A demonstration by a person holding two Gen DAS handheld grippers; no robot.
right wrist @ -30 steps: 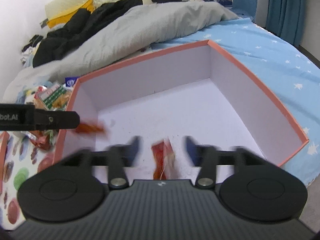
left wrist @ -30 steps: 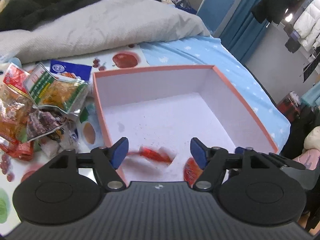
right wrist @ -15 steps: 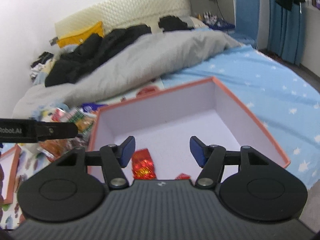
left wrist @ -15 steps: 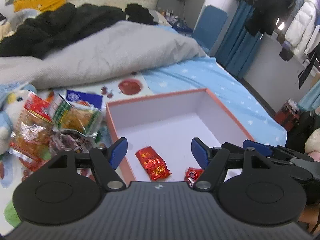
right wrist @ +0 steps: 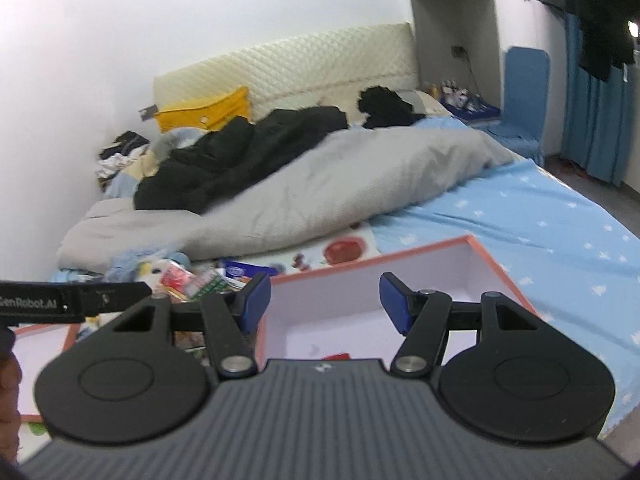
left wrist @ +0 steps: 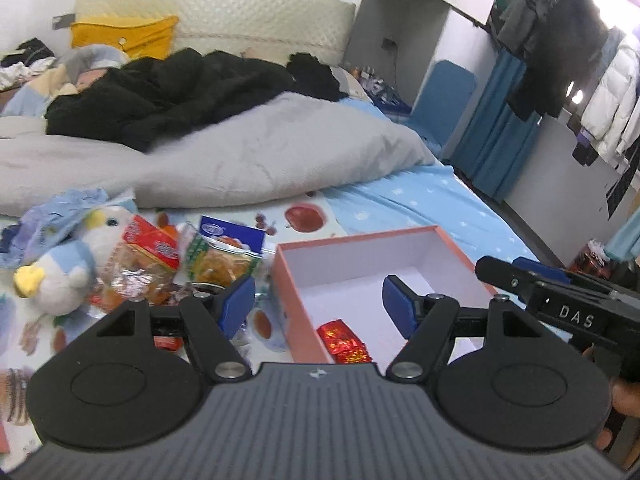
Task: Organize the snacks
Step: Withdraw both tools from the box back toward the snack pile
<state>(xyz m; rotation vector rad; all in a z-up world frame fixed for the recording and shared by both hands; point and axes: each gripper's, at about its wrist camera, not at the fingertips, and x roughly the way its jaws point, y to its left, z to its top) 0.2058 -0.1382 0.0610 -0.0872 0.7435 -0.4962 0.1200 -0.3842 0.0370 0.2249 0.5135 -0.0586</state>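
Left gripper (left wrist: 316, 304) and right gripper (right wrist: 324, 300) wide, empty (touching nothing), red snack packet (left wrist: 344, 341) flat in pink box (left wrist: 298, 300), long axis toward the far-left corner.

Left gripper (left wrist: 316, 304) tilted downward, blue fingers (left wrist: 239, 305) spread wide, nothing between. Right gripper (right wrist: 324, 302) beside it, likewise tilted, fingers (right wrist: 394, 300) apart, empty.

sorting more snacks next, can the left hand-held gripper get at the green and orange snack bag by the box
Probably yes: the left hand-held gripper is open and empty, and the green and orange snack bag lies on top of the pile, left of the box, with nothing covering it.
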